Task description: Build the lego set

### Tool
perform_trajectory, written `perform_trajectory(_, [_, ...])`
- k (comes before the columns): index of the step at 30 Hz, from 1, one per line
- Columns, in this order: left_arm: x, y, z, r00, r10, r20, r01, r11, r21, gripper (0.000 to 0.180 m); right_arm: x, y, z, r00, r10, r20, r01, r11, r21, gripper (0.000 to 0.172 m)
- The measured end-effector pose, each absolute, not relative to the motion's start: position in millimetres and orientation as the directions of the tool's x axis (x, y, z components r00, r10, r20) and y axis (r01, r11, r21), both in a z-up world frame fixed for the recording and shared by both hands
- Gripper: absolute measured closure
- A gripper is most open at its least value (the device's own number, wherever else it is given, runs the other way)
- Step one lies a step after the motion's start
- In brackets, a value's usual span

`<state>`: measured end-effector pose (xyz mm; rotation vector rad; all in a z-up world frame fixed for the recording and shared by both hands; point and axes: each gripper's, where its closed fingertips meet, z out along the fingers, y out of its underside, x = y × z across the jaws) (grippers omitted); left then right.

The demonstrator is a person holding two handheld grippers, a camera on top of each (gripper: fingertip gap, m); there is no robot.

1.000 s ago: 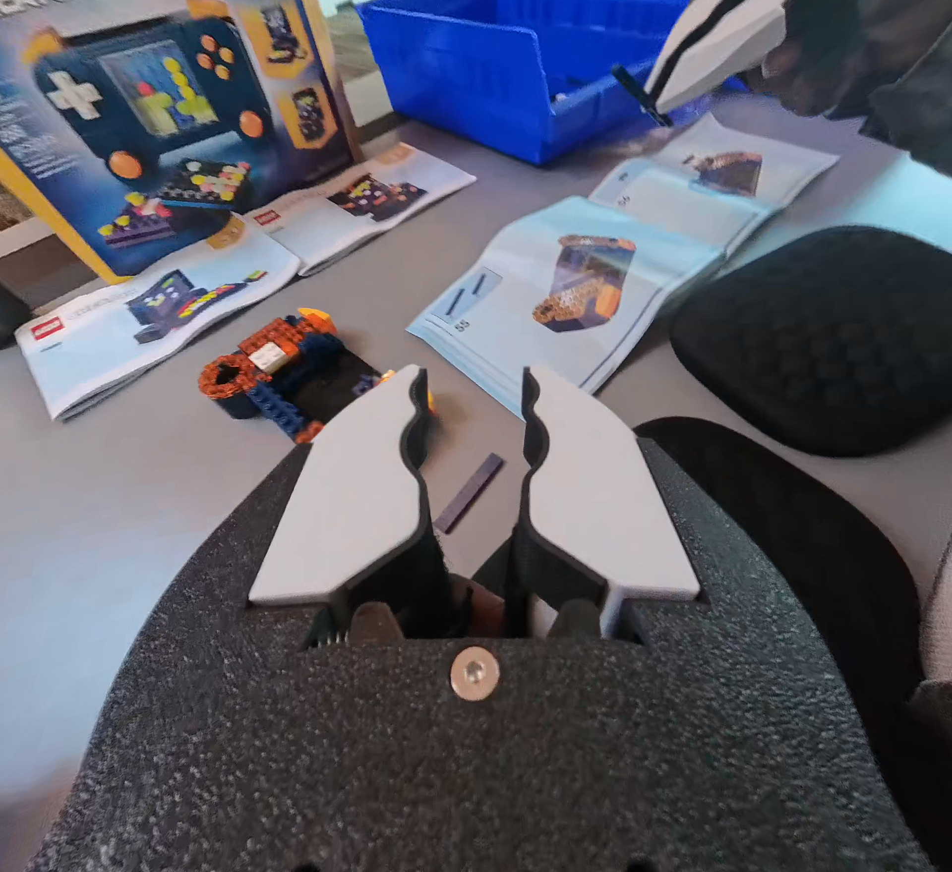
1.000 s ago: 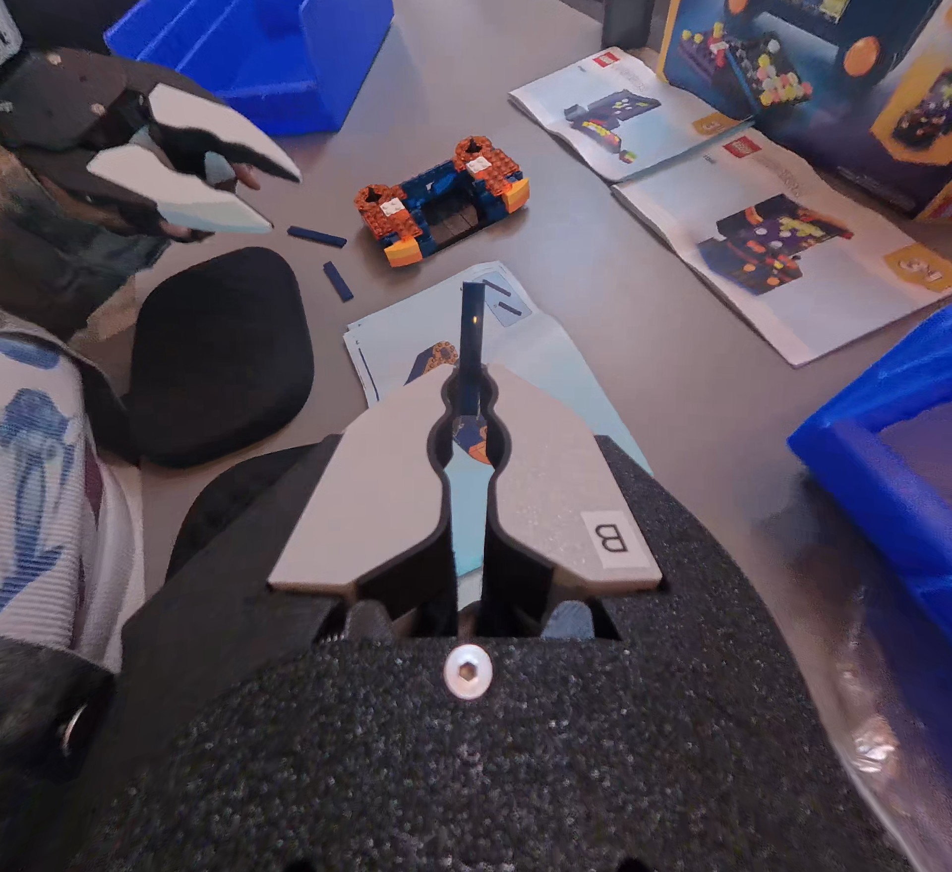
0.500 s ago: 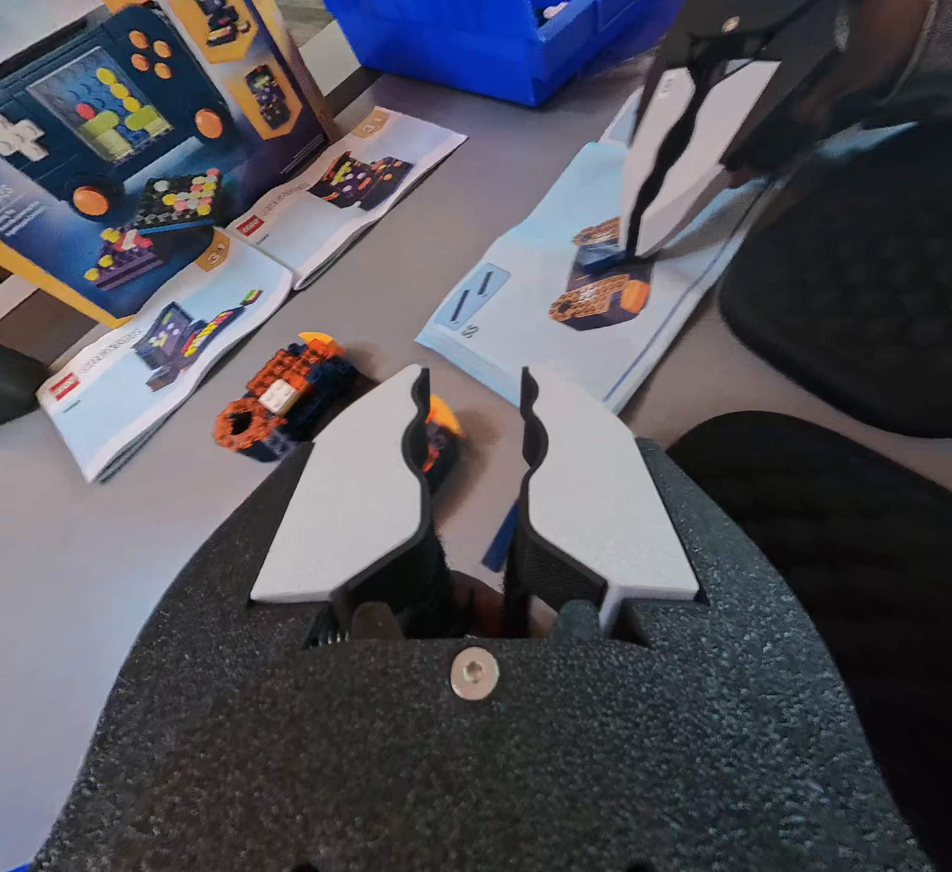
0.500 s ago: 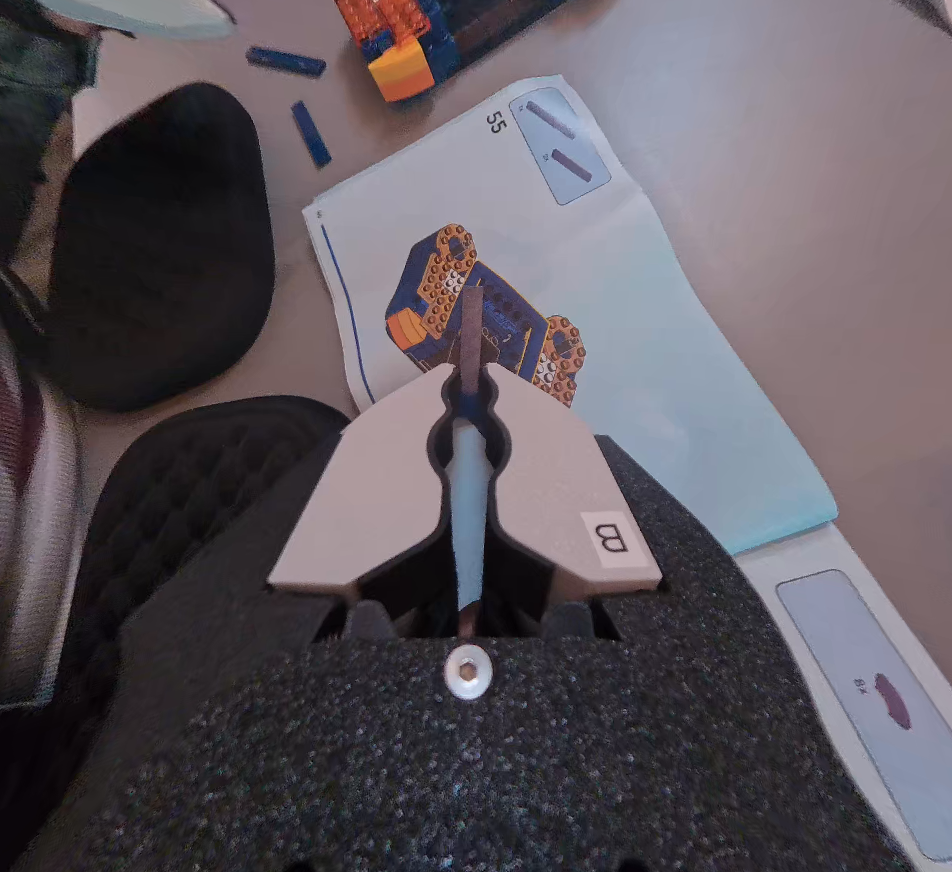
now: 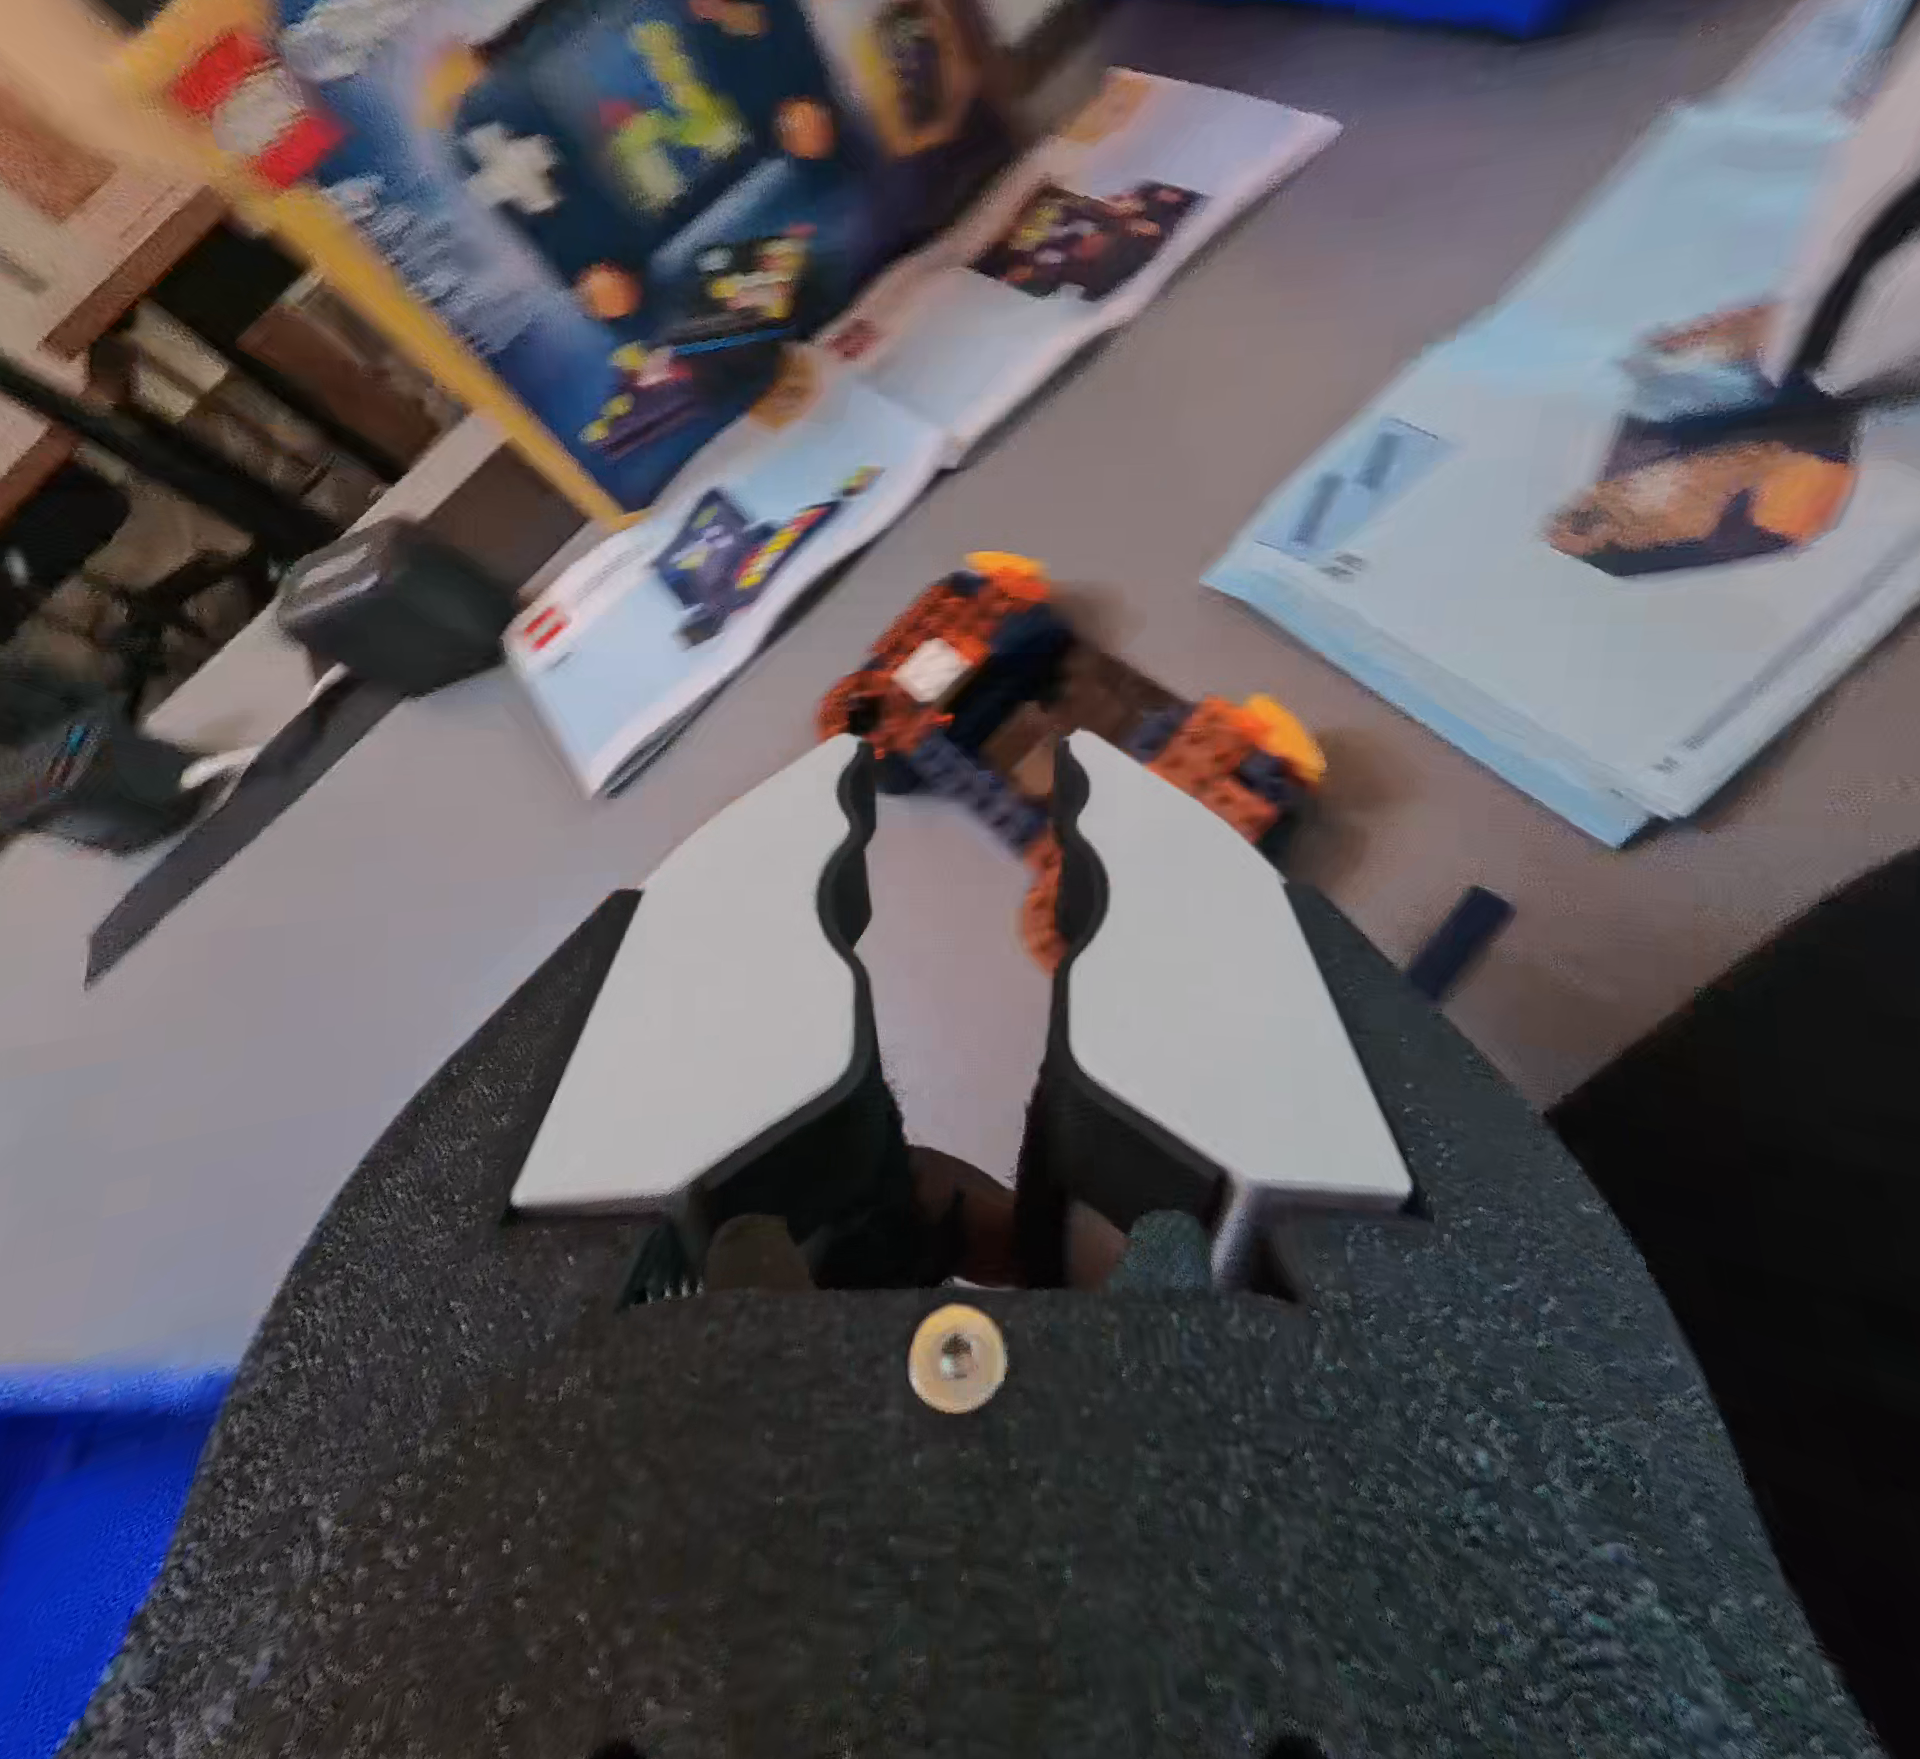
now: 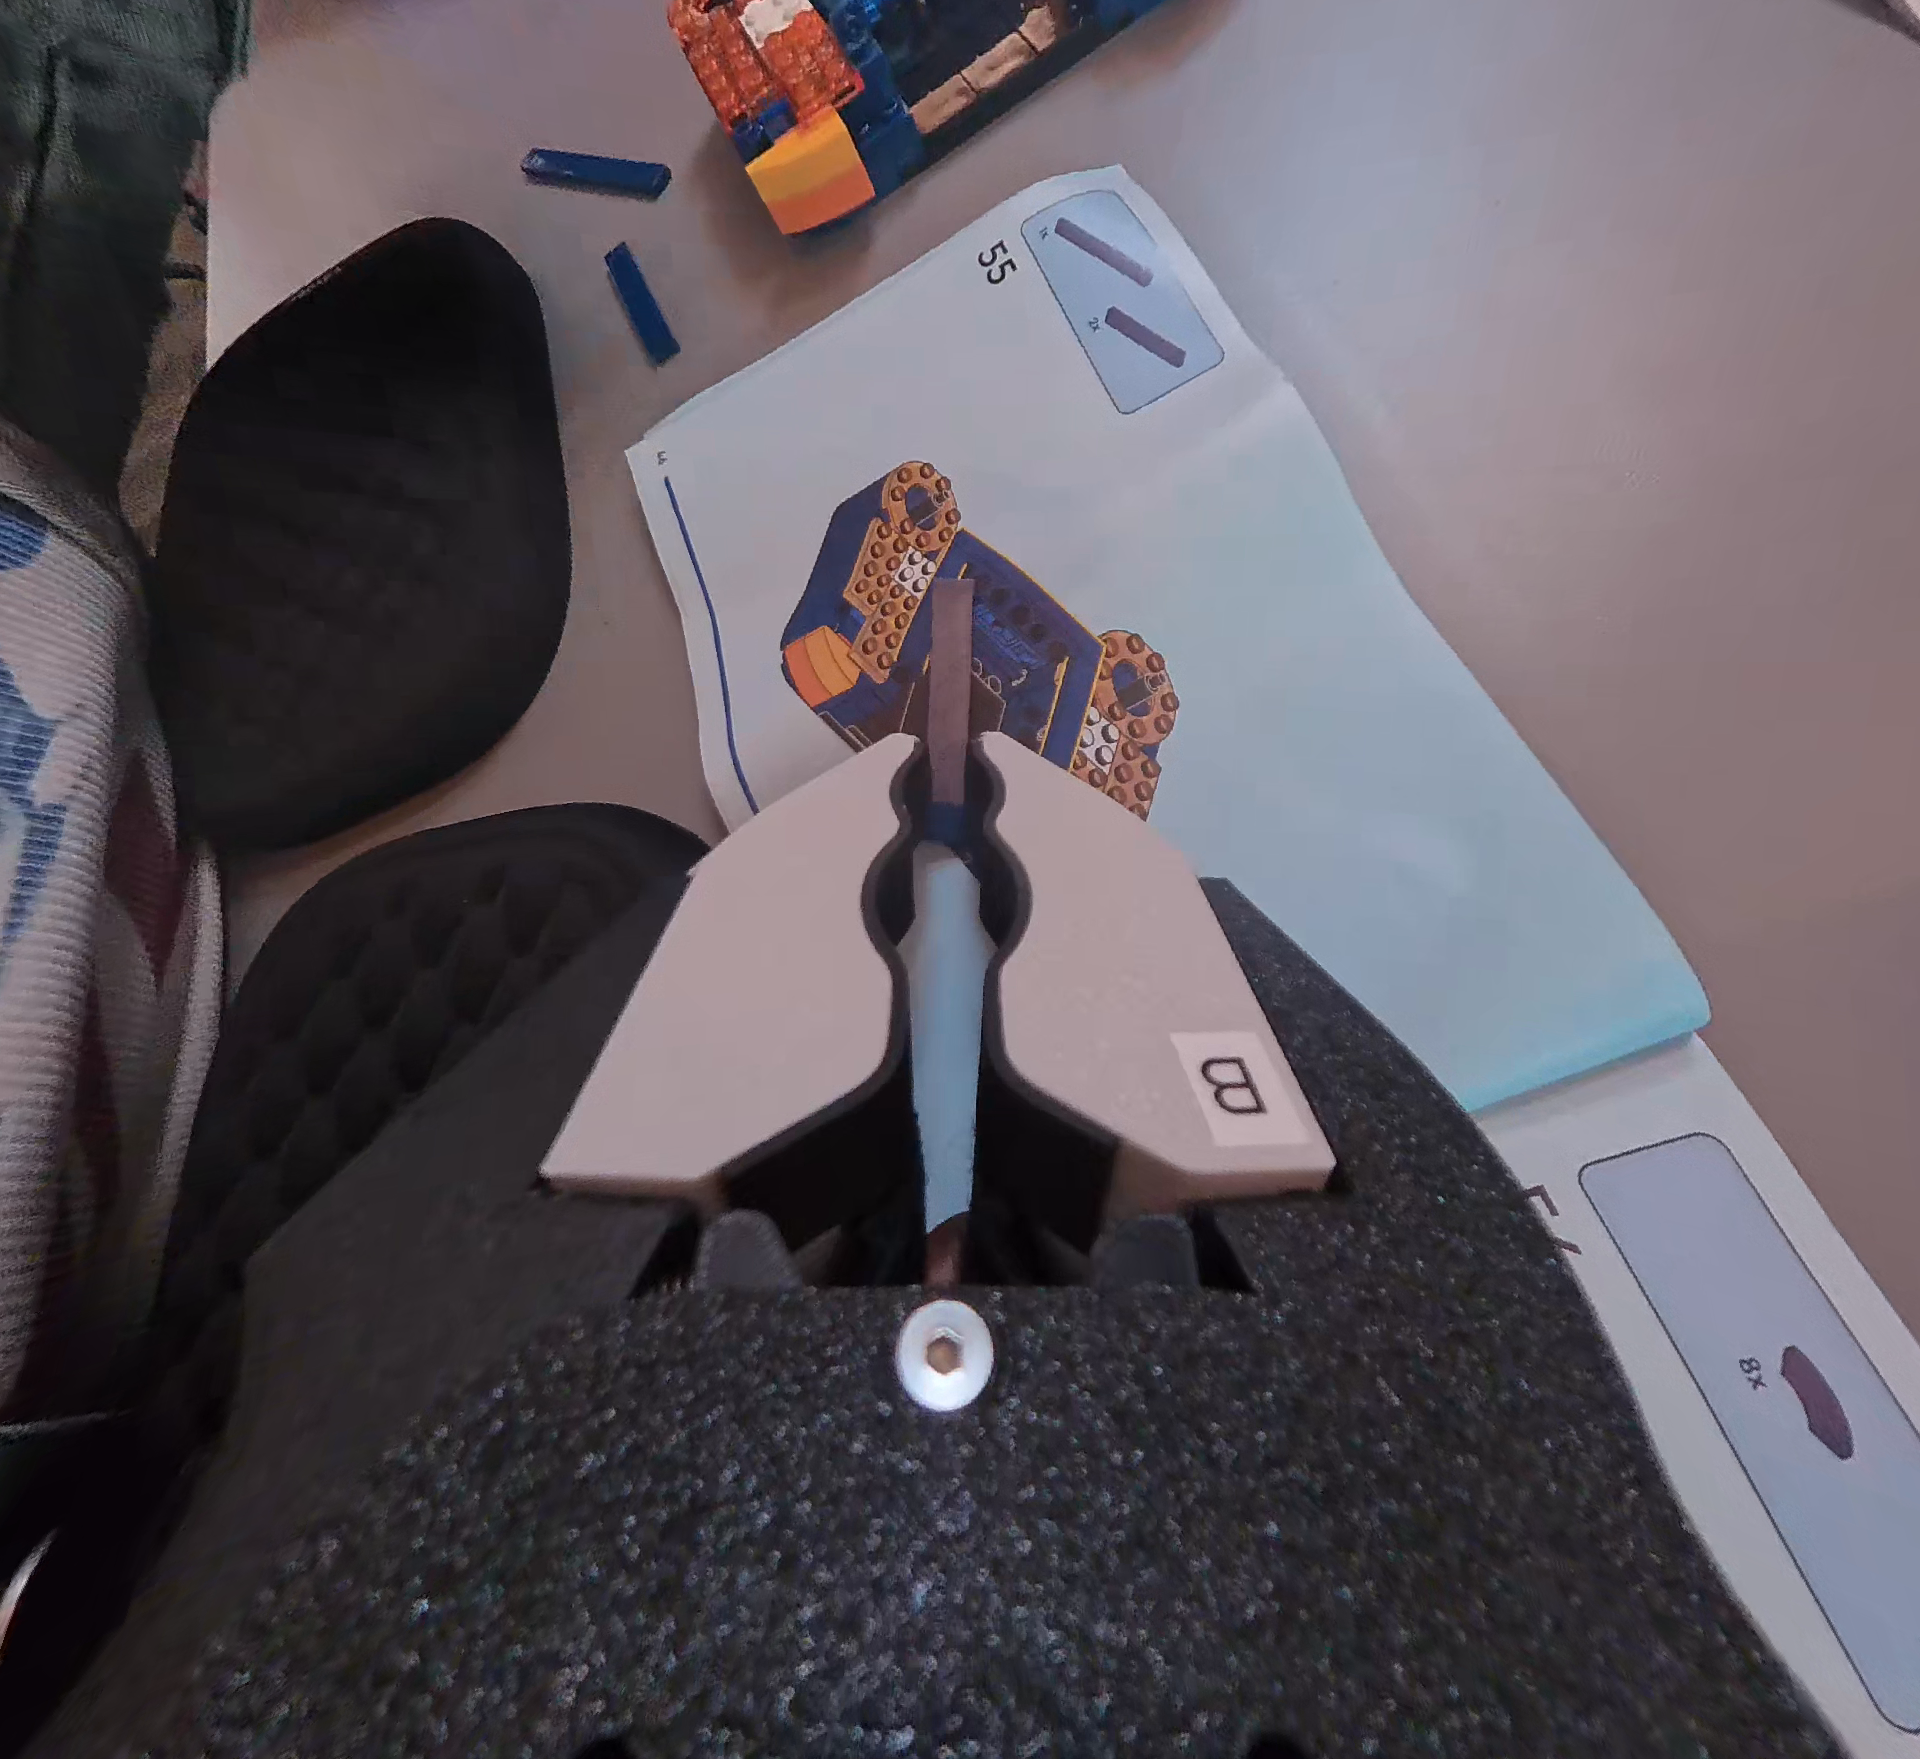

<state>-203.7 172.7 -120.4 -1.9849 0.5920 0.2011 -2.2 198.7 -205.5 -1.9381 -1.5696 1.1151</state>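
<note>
Right hand-held gripper [image 6: 948, 753] clamped a thin, stiff, light dark strip [image 6: 951, 670], pinched at one end. Left hand-held gripper [image 5: 961, 764] gaped open, seemingly empty, brick model [image 5: 997, 670] at 12 o'clock.

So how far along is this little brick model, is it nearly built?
Partly built: an orange and blue brick model stands on the grey table, its middle open. In hand: the right gripper pinches a thin dark strip above the open instruction booklet. The left gripper is open, empty, close to the model. Left over: two loose blue strips lie beside the model.
</note>
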Motion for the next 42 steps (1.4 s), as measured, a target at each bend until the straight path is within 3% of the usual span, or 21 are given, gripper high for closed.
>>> perform_trajectory(3, [-223, 165, -100, 0.921, -0.324, -0.217, -0.325, -0.329, -0.887, 0.150, -4, 197, -201, 0.023, 0.937, -0.347, 0.606, -0.289, -0.741, 0.165])
perform_trajectory(9, [-234, 189, -116, 0.895, -0.378, -0.236, -0.366, -0.320, -0.874, 0.149, -8, 203, -168, -0.013, 0.924, -0.383, 0.528, -0.319, -0.787, 0.165])
perform_trajectory(15, [-240, 246, -107, 0.854, -0.433, -0.287, -0.419, -0.248, -0.874, 0.157, -22, 237, -124, -0.040, 0.978, -0.204, 0.551, -0.149, -0.821, 0.165])
perform_trajectory(22, [-206, 243, -124, 0.716, -0.693, -0.085, -0.337, -0.237, -0.911, 0.170, -91, 271, -76, -0.167, 0.986, -0.020, 0.592, 0.084, -0.801, 0.165])
perform_trajectory(25, [-213, 226, -123, 0.663, -0.738, -0.127, -0.360, -0.165, -0.918, 0.167, -125, 267, -84, -0.252, 0.968, -0.004, 0.646, 0.165, -0.745, 0.165])
perform_trajectory(30, [-217, 211, -137, 0.614, -0.783, -0.100, -0.409, -0.207, -0.889, 0.158, -164, 251, -124, -0.358, 0.933, -0.027, 0.729, 0.262, -0.632, 0.165])
perform_trajectory(42, [-209, 211, -150, 0.592, -0.800, -0.098, -0.451, -0.228, -0.863, 0.156, -180, 251, -139, -0.362, 0.930, -0.059, 0.762, 0.258, -0.594, 0.165])
